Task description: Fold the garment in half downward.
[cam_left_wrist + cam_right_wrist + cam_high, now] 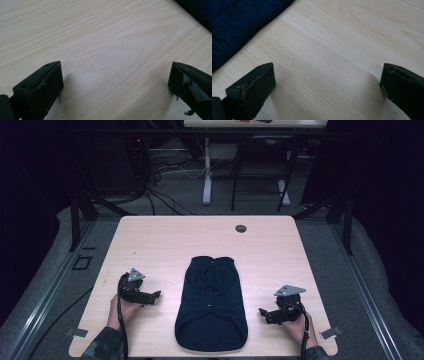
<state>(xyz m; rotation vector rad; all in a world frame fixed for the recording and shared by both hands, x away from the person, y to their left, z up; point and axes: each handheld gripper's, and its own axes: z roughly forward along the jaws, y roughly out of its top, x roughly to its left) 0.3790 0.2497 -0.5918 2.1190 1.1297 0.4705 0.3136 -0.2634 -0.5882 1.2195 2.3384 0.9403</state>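
Forearms come in from the near edge, each hand resting on the pale wooden surface [165, 240] with its tongs laid beside the garment. The left tongs [155, 295] point inward toward the cloth, jaws spread wide with nothing between them; in the left gripper view bare wood lies between the jaws. The right tongs [263, 312] mirror them on the other side, likewise spread wide and holding nothing, near the cloth but apart from it. Between the two lies the dark blue knitted vest [211, 305], spread flat, its wide hem toward the person and its narrower neck end pointing away. It looks smooth and unfolded, so the handling, likely a fold, seems not yet begun; every grasp is left to do. Beyond it the surface runs bare to a round cable hole [241, 228] near the far edge.
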